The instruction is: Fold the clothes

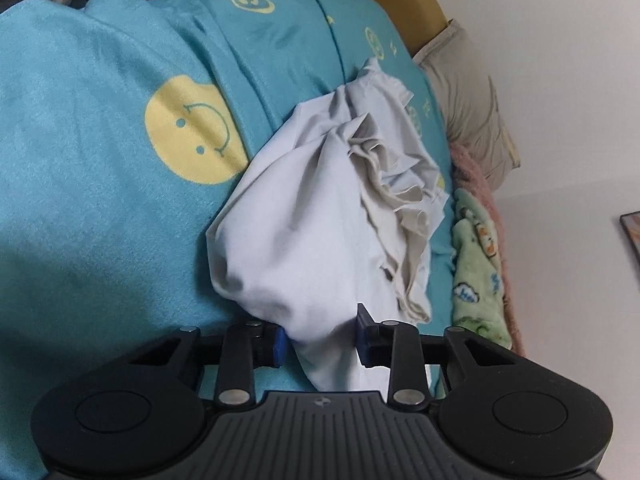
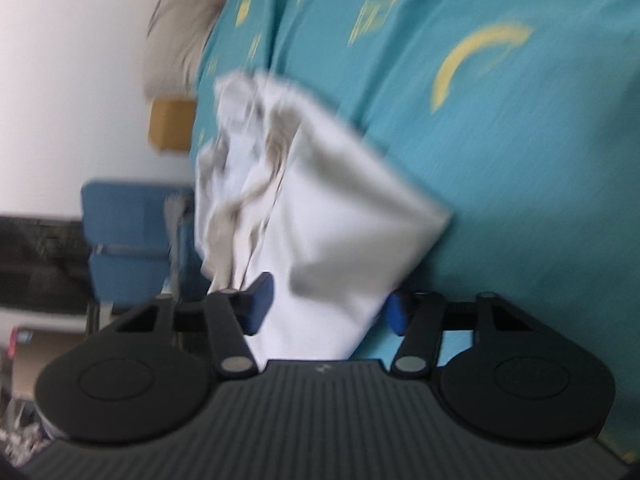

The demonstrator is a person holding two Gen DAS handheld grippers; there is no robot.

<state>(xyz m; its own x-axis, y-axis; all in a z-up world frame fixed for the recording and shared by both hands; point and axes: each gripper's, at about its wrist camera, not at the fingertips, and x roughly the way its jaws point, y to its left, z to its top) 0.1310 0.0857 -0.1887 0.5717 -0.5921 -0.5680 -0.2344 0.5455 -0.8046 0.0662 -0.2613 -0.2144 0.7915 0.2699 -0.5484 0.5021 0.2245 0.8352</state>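
The white garment (image 1: 304,216) lies crumpled on the bed's teal blanket (image 1: 100,200). Left tongs (image 1: 320,340) and right tongs (image 2: 326,308) each pinch a corner. Being light and limp, it is best held by its edges.

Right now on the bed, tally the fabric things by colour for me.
White: 1, the crumpled garment
Teal with yellow smiley prints: 1, the bedspread
Beige: 1, the pillow
Pink: 1, the fuzzy blanket
Green with cartoon prints: 1, the small blanket
Total: 5
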